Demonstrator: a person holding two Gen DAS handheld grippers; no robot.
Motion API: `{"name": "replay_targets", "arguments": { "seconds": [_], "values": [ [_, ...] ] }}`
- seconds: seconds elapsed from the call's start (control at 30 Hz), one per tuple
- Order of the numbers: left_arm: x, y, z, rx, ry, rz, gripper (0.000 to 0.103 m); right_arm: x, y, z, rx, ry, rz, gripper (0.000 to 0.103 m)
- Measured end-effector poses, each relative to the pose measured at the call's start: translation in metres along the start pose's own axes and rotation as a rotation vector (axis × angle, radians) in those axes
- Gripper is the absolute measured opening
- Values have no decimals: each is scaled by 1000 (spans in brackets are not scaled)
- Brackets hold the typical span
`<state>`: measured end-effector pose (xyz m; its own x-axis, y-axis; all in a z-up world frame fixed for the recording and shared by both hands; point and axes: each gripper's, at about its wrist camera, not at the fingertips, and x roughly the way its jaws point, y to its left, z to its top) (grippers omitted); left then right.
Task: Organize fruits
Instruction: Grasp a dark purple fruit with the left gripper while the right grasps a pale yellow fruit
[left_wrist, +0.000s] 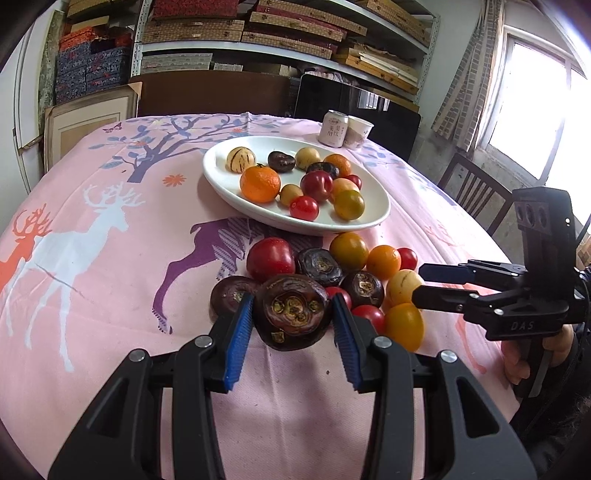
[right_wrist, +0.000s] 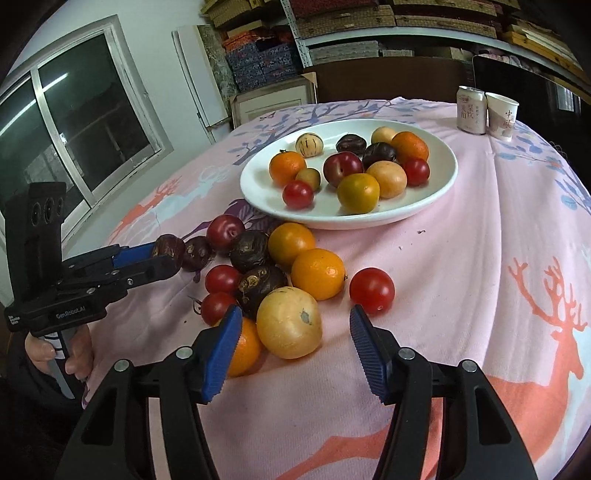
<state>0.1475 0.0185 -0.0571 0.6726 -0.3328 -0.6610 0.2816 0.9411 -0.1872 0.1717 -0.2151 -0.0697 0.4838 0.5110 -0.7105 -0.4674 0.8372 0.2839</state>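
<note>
A white oval plate holds several fruits: oranges, red plums, dark passion fruits, yellow melons. It also shows in the right wrist view. A loose pile of fruit lies on the cloth in front of it. My left gripper is shut on a dark wrinkled passion fruit at the near edge of the pile; in the right wrist view the left gripper holds that fruit. My right gripper is open, its jaws either side of a pale yellow melon, and shows at right.
A drink can and paper cup stand beyond the plate. A red cherry tomato lies apart to the right of the pile. The table carries a pink deer-print cloth. Chairs and shelves stand behind.
</note>
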Motion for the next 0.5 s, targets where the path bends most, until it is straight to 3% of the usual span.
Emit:
{"name": "replay_targets", "arguments": {
  "seconds": [0.17,0.23,0.27,0.5],
  "values": [
    [2,0,-1,0,10,0,42,8,-20,-1,110,37,81,61],
    [2,0,-1,0,11,-1,42,10,-20,-2,114,40,141,52],
    [2,0,-1,0,11,0,42,9,-19,-2,110,35,163,43],
    [2,1,-1,-5,10,-1,42,4,-11,-4,75,6,121,38]
  ]
}}
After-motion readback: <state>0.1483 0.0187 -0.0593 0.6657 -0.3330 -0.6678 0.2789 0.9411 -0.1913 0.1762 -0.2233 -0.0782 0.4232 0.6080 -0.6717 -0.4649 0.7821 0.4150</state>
